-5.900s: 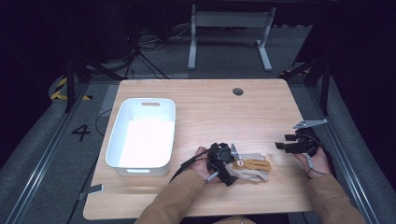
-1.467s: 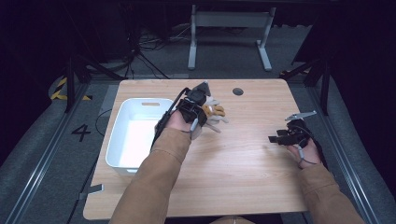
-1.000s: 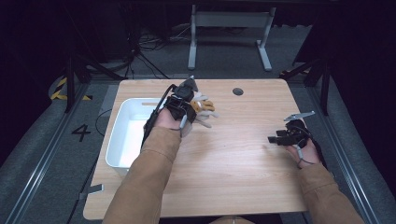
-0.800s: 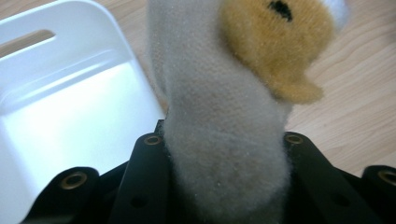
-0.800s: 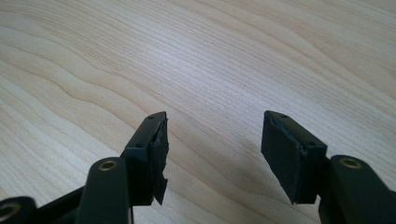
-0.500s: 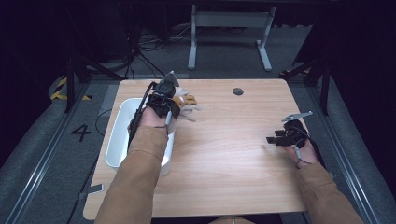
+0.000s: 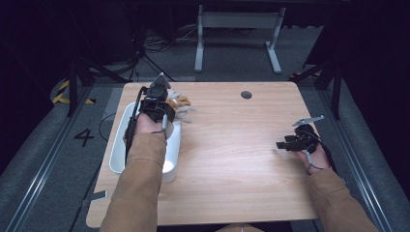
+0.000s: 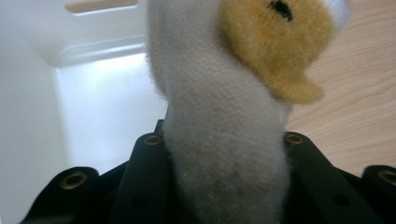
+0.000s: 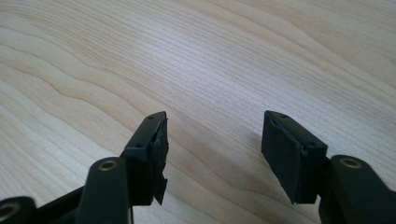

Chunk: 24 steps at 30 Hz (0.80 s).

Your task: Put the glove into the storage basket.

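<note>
Left claw (image 7: 167, 104) pinching a grey and orange plush toy (image 8: 224, 116) above the far right rim of the white bin (image 7: 118, 154), right claw (image 9: 212, 154) spread, low over bare tabletop (image 7: 232, 159) at the right

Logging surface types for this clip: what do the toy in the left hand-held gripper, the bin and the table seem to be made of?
Soft toy: fuzzy grey and tan plush fabric, going by its nap. Bin: white, smooth, slightly glossy, probably moulded plastic. Table: light wood grain, matte; whether solid wood or laminate can't be told. The left hand-held gripper clamps the toy.
</note>
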Each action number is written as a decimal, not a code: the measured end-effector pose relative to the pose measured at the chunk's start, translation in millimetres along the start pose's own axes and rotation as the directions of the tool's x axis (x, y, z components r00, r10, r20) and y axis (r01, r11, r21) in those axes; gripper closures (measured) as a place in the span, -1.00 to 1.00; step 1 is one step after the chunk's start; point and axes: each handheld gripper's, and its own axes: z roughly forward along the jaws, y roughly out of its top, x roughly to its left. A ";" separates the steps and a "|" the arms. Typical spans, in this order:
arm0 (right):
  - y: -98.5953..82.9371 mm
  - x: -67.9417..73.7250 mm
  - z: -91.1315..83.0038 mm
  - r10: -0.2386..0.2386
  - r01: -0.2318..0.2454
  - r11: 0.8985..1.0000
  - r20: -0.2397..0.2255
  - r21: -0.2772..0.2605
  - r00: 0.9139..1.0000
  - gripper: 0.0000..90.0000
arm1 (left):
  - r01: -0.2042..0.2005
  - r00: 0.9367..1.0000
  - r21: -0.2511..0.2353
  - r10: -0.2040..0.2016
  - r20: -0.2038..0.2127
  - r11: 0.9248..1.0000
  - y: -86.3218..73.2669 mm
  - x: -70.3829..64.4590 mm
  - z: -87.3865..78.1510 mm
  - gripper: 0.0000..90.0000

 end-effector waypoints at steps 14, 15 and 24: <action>-0.2 4.4 -2.4 -0.016 0.016 1.000 0.014 0.001 1.000 -0.09 | 0.087 0.995 -0.044 -0.089 -0.036 0.995 -13.2 31.0 1.8 0.53; -0.5 4.4 -2.2 -0.018 0.018 1.000 0.017 0.000 1.000 -0.09 | 0.089 0.995 -0.045 -0.090 -0.037 0.995 -13.6 32.4 1.7 0.53; -1.7 1.6 -4.8 -0.012 0.012 1.000 0.017 -0.008 1.000 -0.09 | 0.134 0.990 -0.044 -0.136 -0.034 0.990 -15.8 42.2 6.1 0.52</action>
